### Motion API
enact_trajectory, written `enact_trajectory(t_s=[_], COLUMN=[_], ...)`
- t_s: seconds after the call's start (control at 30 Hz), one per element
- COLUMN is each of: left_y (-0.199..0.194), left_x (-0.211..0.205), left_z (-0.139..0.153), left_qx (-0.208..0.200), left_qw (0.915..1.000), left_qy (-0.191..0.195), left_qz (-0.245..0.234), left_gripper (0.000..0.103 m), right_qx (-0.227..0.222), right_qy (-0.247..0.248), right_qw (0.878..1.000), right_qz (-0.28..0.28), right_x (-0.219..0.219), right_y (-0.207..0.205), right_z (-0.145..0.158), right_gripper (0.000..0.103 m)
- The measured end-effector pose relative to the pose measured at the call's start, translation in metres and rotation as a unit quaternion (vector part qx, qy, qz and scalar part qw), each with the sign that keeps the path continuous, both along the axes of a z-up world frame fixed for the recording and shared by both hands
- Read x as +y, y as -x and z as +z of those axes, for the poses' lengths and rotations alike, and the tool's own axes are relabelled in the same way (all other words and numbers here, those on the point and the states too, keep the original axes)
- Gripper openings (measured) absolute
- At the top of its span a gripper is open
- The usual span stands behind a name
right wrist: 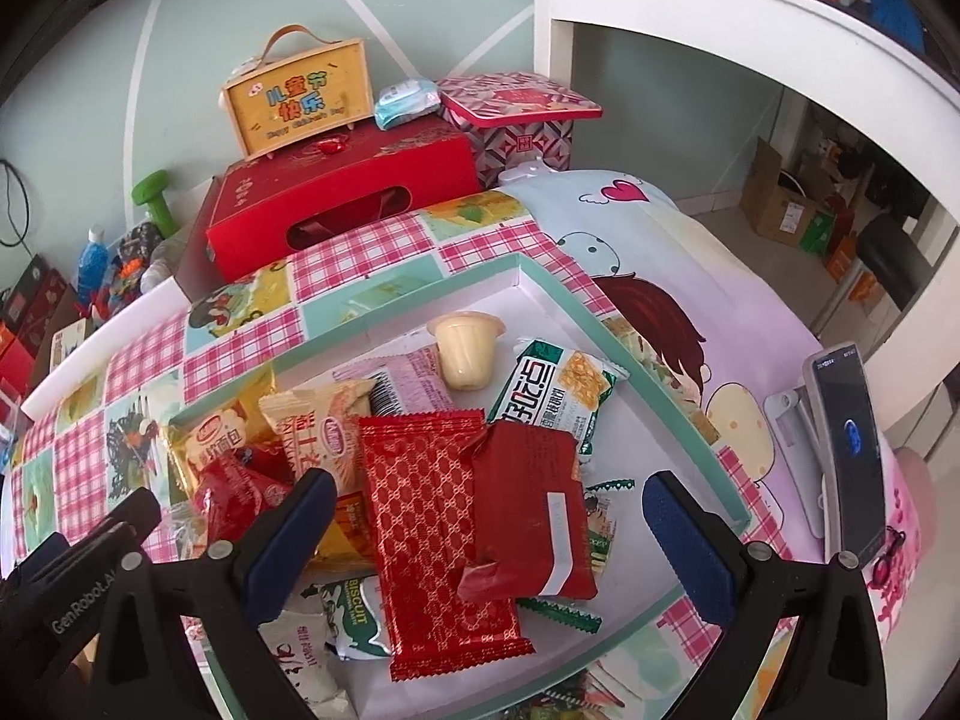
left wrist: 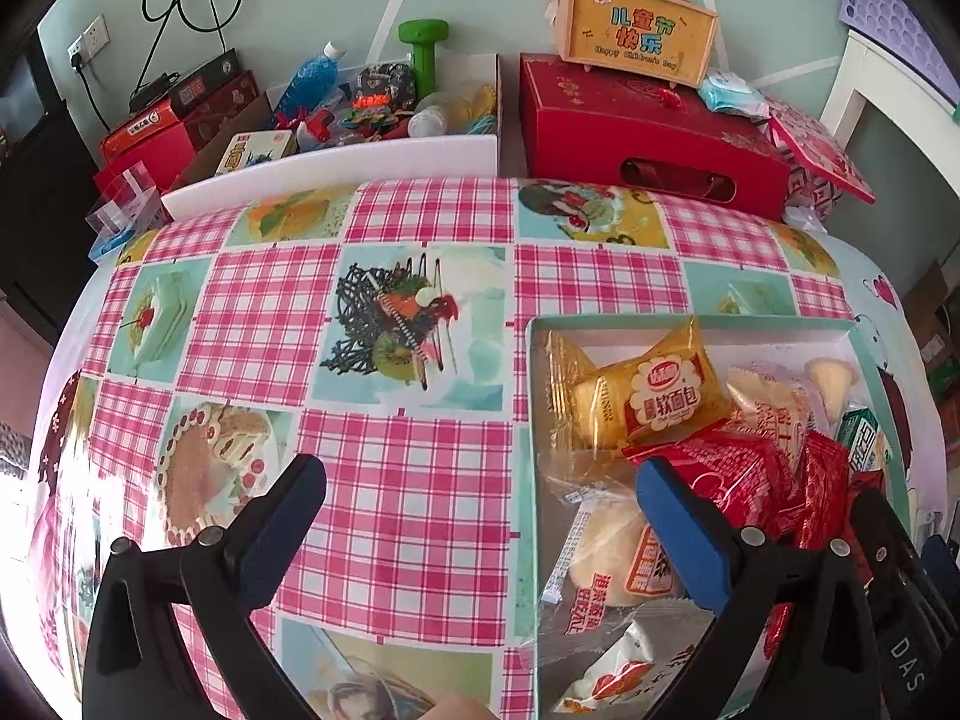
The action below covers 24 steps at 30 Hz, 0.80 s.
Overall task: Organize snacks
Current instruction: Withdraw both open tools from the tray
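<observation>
**Both claws hung wide over the snack tray, nothing yet picked.**

The checked tablecloth (left wrist: 408,456) lay mostly bare to the left, and the teal-rimmed tray (right wrist: 678,396) sat at its right end, heaped with packets in no order. The right gripper (right wrist: 489,507) stood spread wide and empty above the patterned red wafer packet (right wrist: 438,528) and the plain red packet (right wrist: 531,516) beside it; the left gripper (left wrist: 480,498) was likewise agape and empty, straddling the tray's left rim. This looked like the choosing stage. The next move likely called for the right claw to drop squarely over one red packet and pinch across its narrow width without catching its neighbour. The small pudding cup (right wrist: 462,354) stood apart at the back.
</observation>
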<state>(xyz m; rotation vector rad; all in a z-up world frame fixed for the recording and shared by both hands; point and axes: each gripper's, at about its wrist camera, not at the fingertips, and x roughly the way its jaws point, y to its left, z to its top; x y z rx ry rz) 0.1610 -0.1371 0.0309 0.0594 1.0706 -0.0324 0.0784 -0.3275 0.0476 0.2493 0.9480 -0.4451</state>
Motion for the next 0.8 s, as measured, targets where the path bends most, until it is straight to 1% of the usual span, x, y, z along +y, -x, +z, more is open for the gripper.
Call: enact_trajectory(t_s=[0.2, 0.37, 0.47, 0.57, 0.7, 0.8], left_y=[0.003, 0.012, 0.019, 0.025, 0.030, 0.034], left_x=[0.010, 0.018, 0.022, 0.027, 0.031, 0.036], left_z=[-0.003, 0.007, 0.010, 0.006, 0.003, 0.003], left_qx=[0.020, 0.000, -0.015, -0.009, -0.009, -0.012], left_qw=[0.9998, 0.9999, 0.9997, 0.9997, 0.9994, 0.9995], left_qy=[-0.003, -0.012, -0.019, -0.022, -0.030, -0.026], left_qz=[0.002, 0.001, -0.008, -0.010, -0.015, -0.013], left_gripper=[0.103, 0.103, 0.103, 0.103, 0.103, 0.103], right_qx=[0.000, 0.000, -0.004, -0.009, -0.010, -0.011], right_qy=[0.012, 0.024, 0.014, 0.003, 0.013, 0.016], right_qw=[1.000, 0.999, 0.999, 0.999, 0.999, 0.999], right_qz=[0.009, 0.023, 0.030, 0.039, 0.047, 0.049], right_x=[0.011, 0.025, 0.032, 0.040, 0.051, 0.054], right_y=[0.005, 0.011, 0.016, 0.019, 0.024, 0.026], right_z=[0.004, 0.008, 0.008, 0.009, 0.009, 0.010], right_gripper=[0.103, 0.103, 0.103, 0.103, 0.103, 0.103])
